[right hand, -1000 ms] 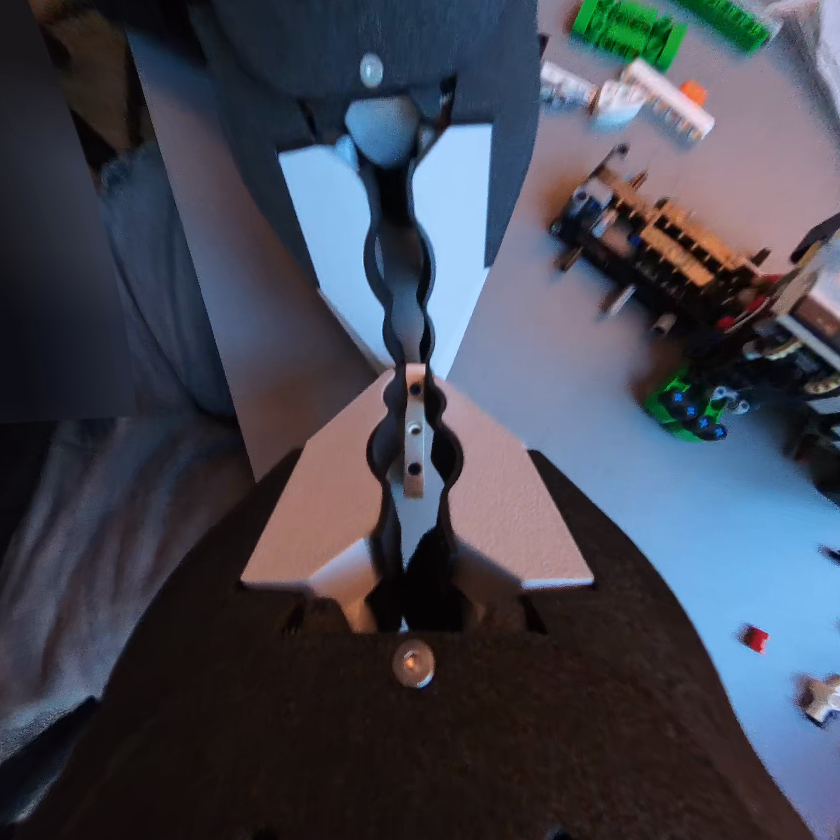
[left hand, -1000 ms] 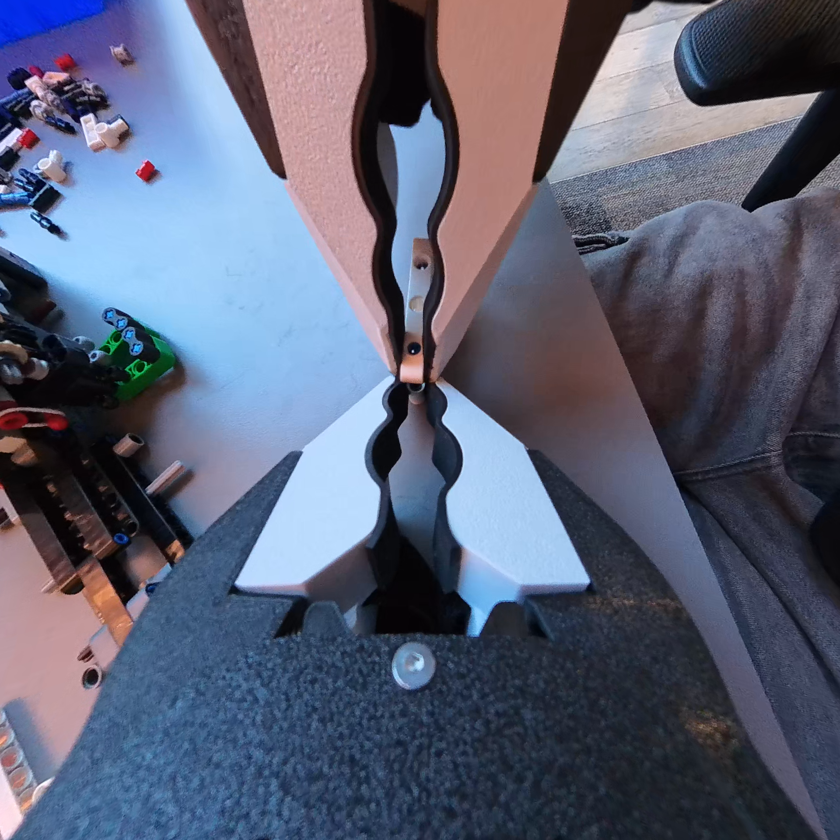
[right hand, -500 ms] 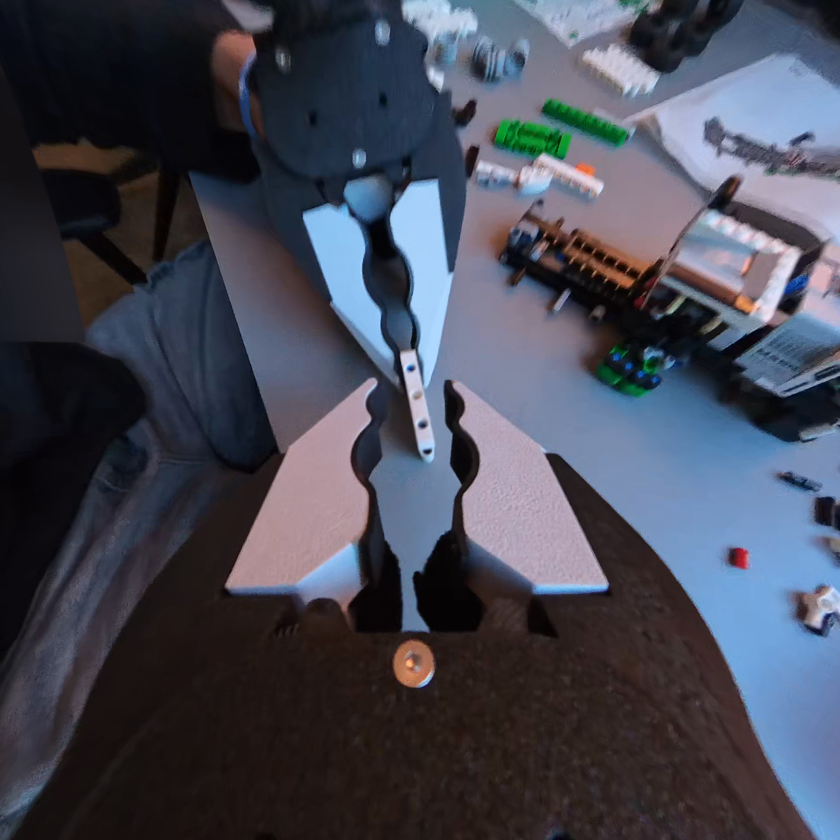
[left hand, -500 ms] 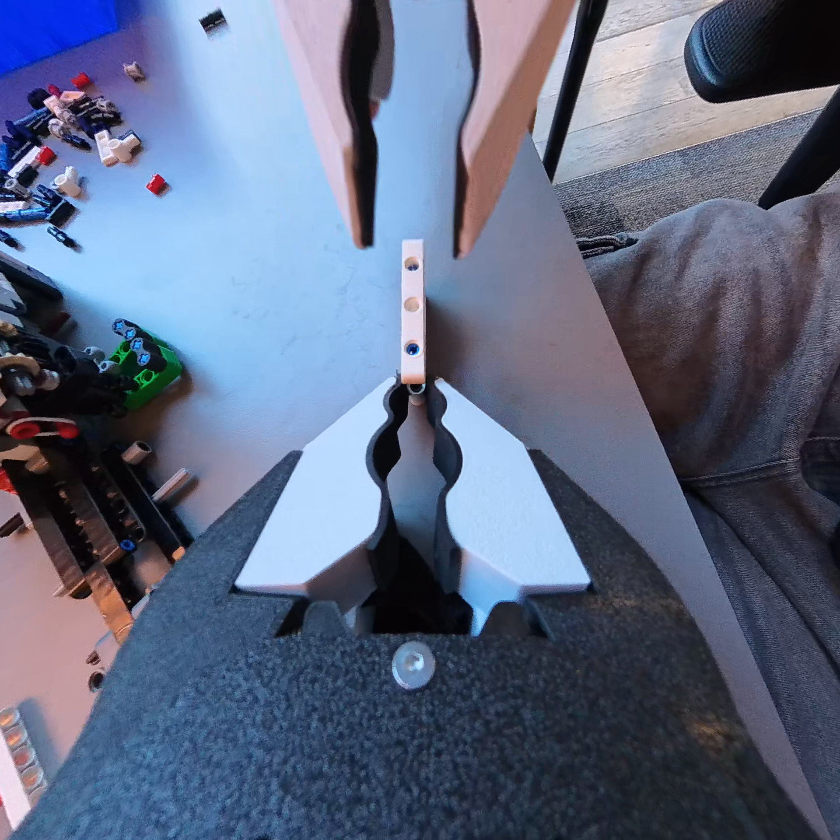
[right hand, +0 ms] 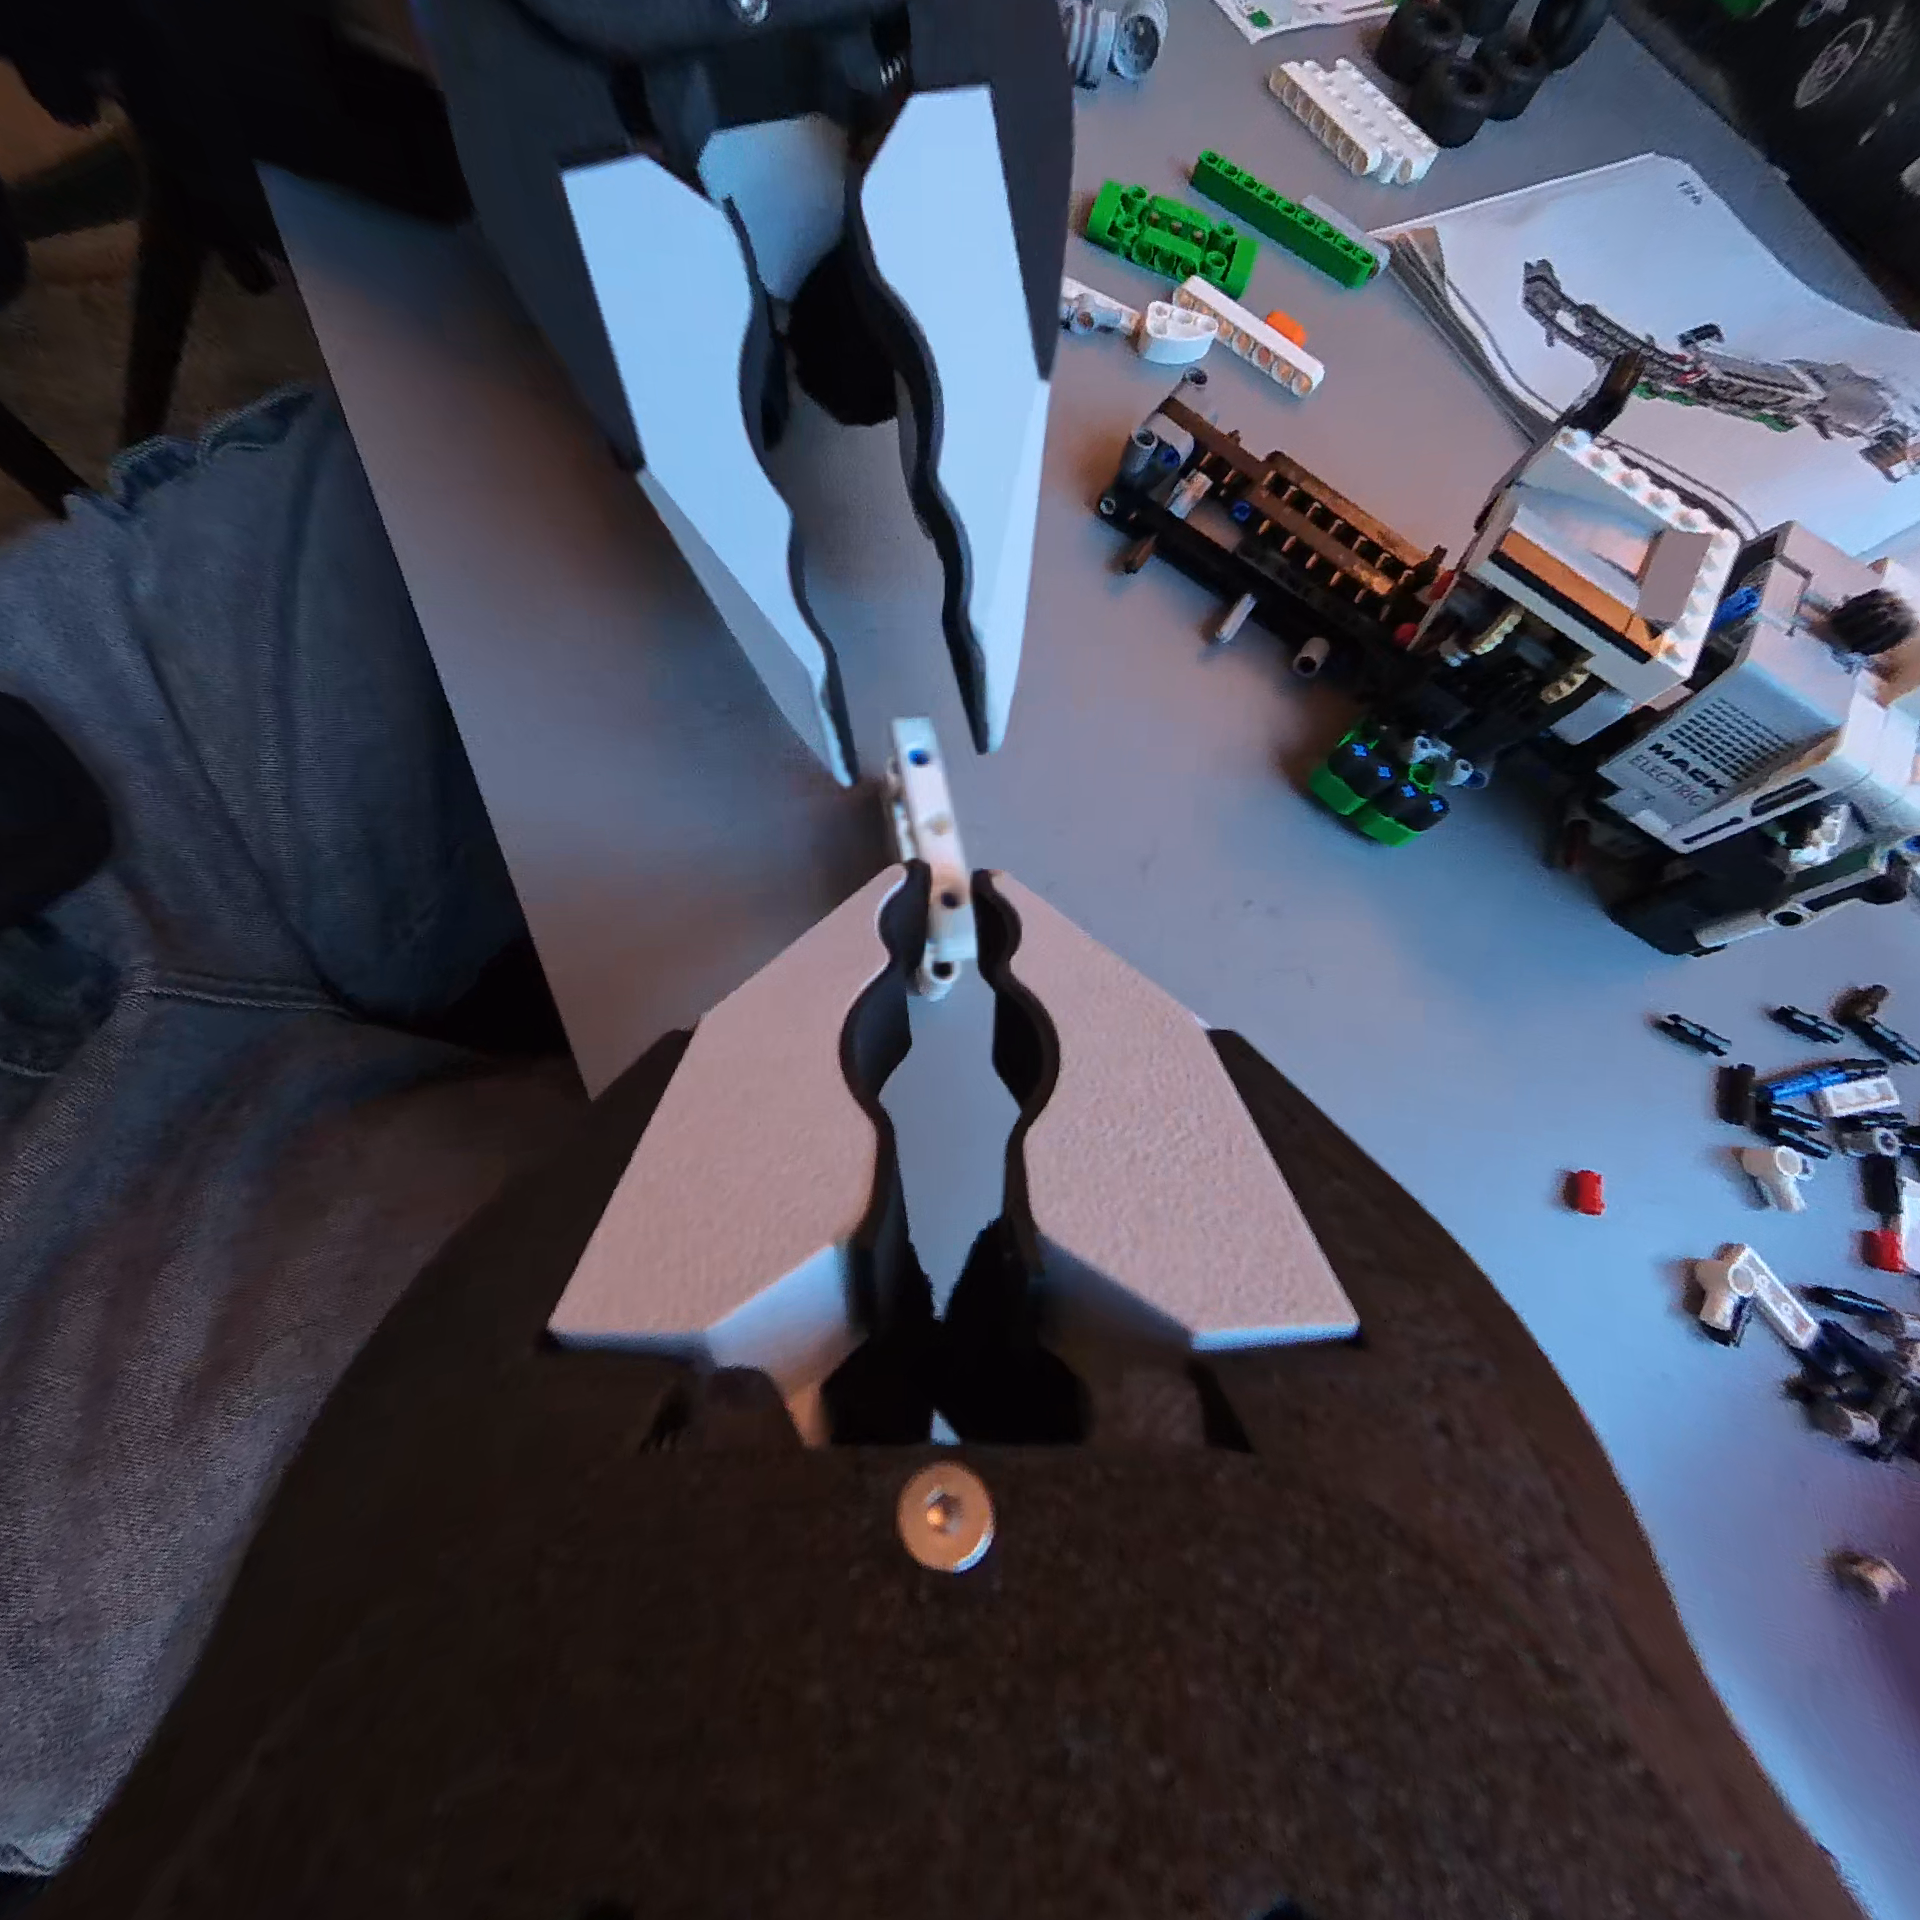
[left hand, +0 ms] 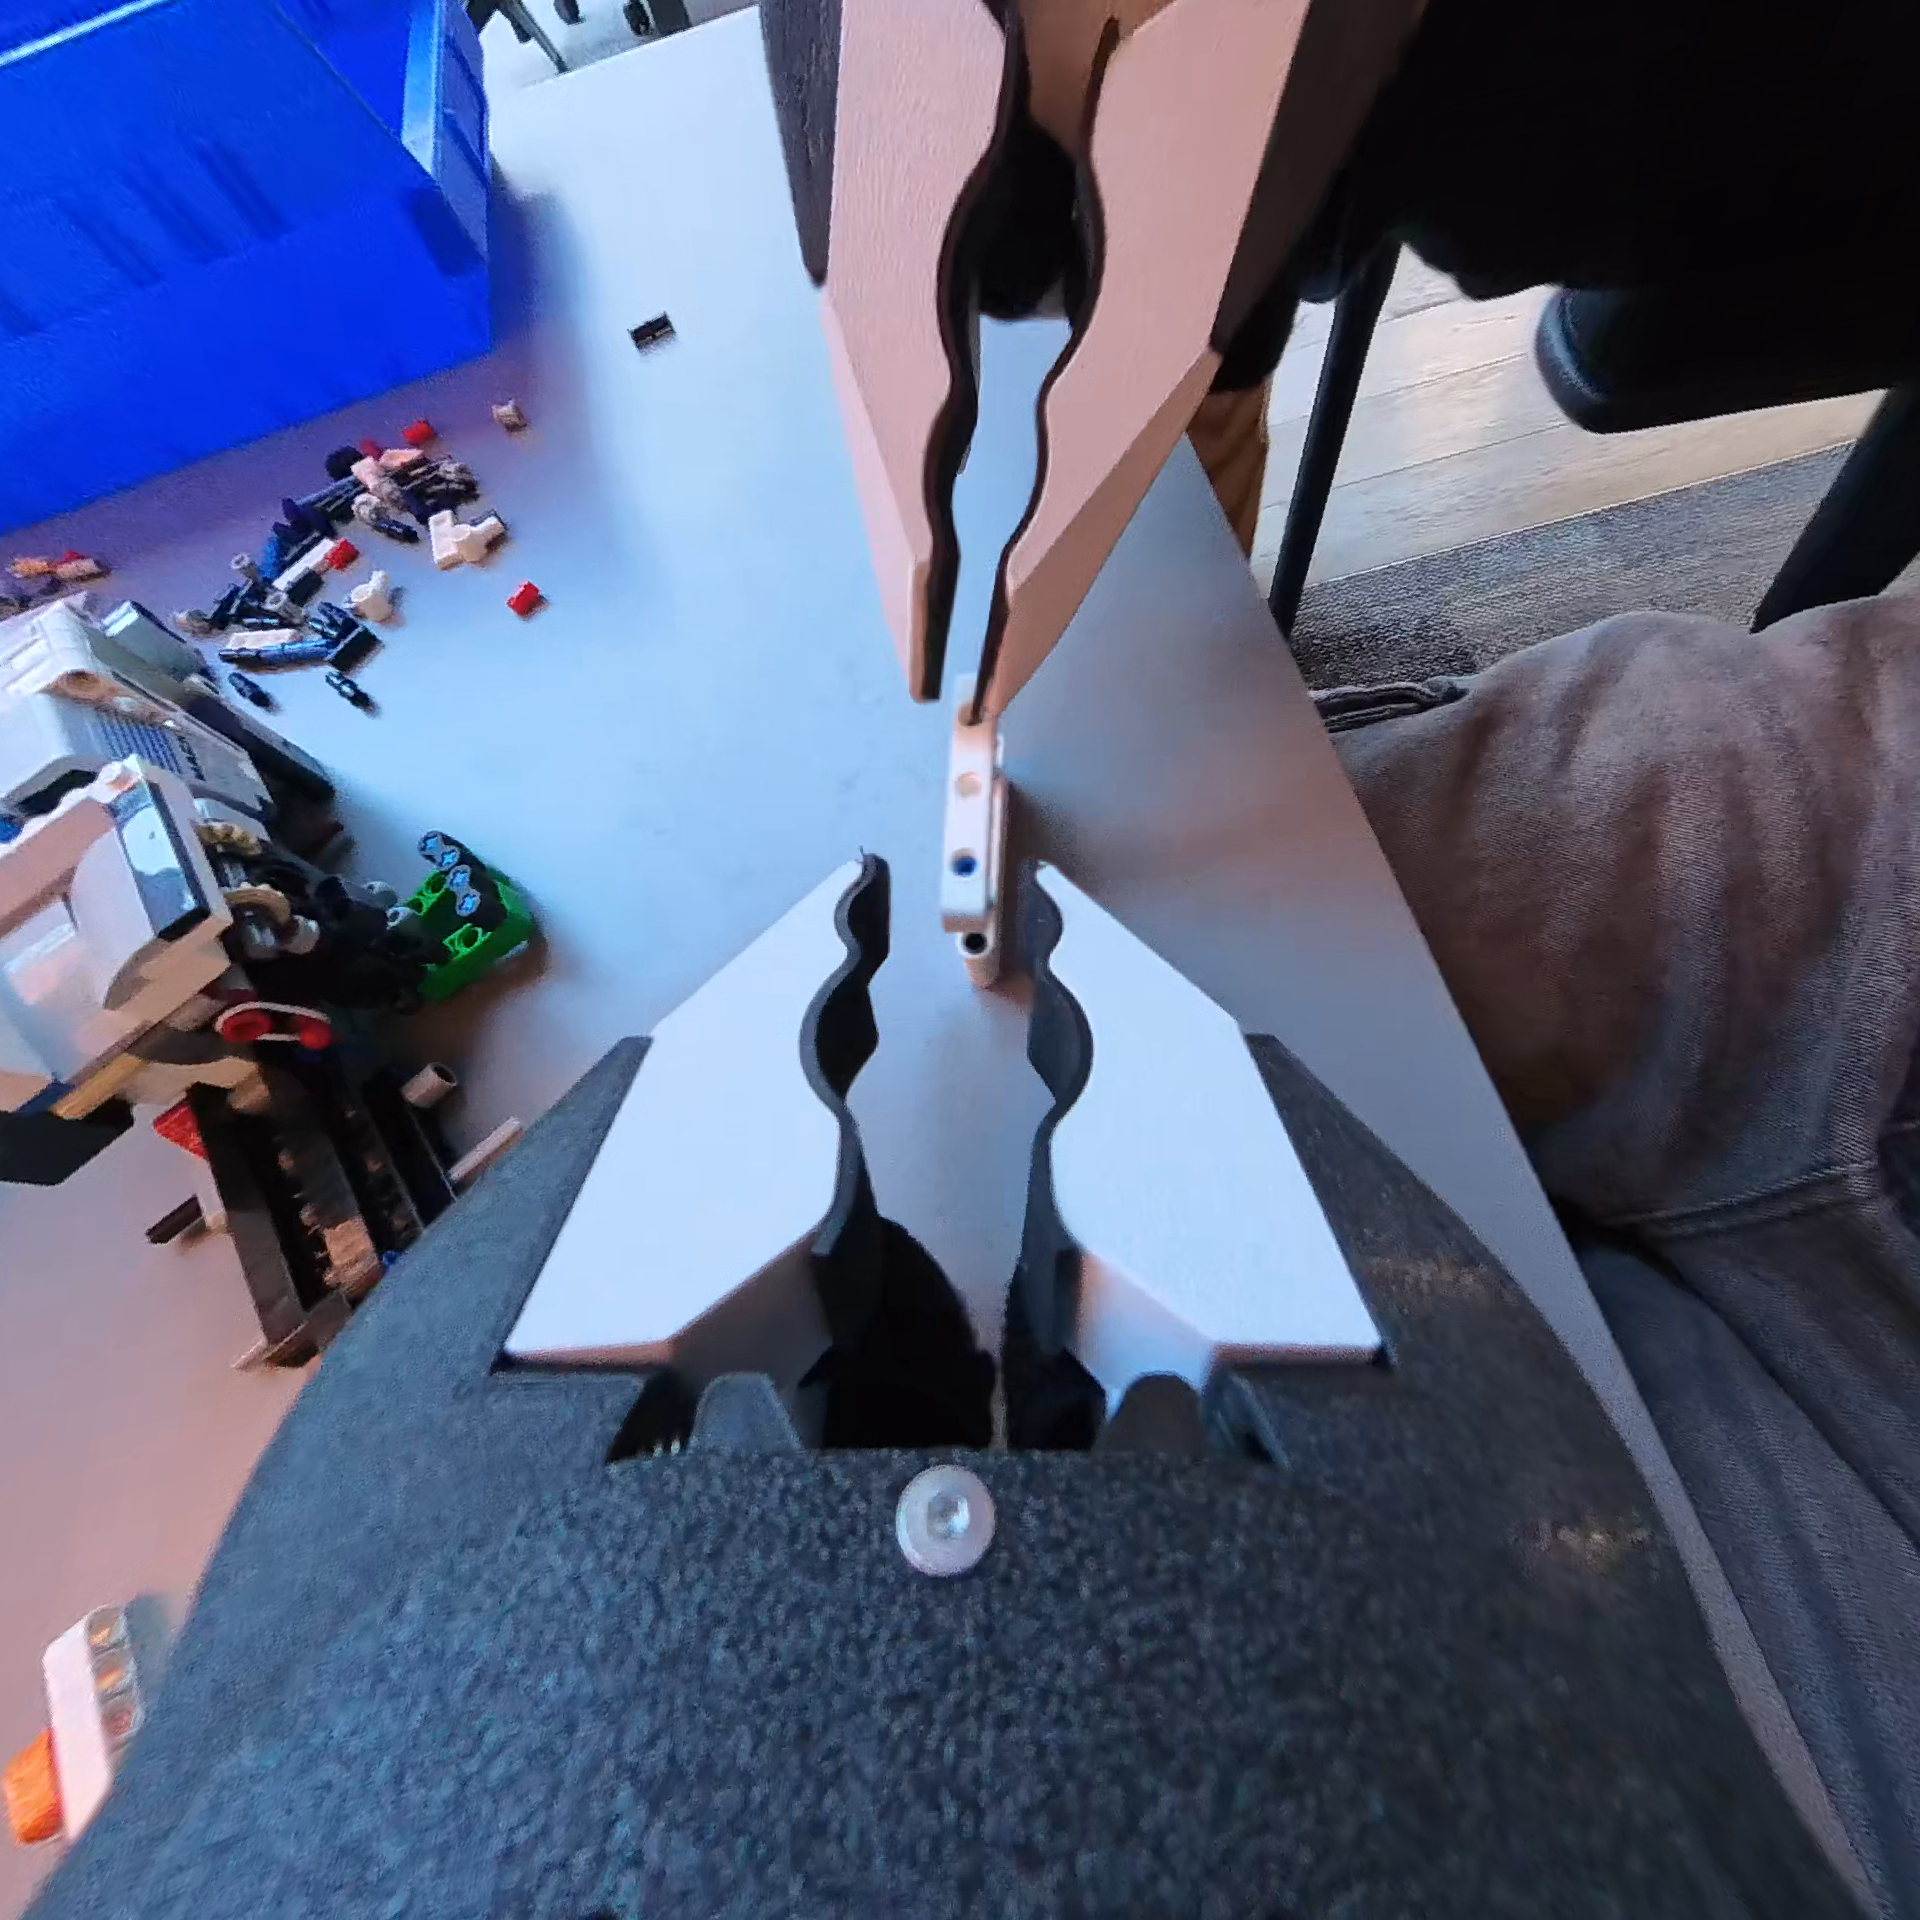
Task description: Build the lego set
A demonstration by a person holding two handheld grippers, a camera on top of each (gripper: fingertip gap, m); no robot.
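A short white lego beam (left hand: 971, 831) with holes and a blue pin stands up over the grey table (left hand: 675, 727), near its front edge. My right gripper (right hand: 948, 881) is shut on one end of the beam (right hand: 925, 805). In the left wrist view the right gripper comes in from above (left hand: 958, 698), pinching the beam's far end. My left gripper (left hand: 954, 871) is open, its fingers on either side of the beam's near end without gripping it. In the right wrist view the left gripper (right hand: 914, 764) shows the same way, jaws apart around the beam's tip.
A part-built white and black truck model (right hand: 1621, 613) lies to one side, with a green and black piece (right hand: 1371, 790) by it. Loose small parts (right hand: 1829, 1122), green beams (right hand: 1278, 218) and an instruction booklet (right hand: 1621, 281) lie around. A blue bin (left hand: 208, 239) stands behind. A person's leg (left hand: 1662, 935) is at the table edge.
One second ago both grippers held the beam. The right one then opened and drew back; now it has shut on the beam's far end again and the left gripper has opened.
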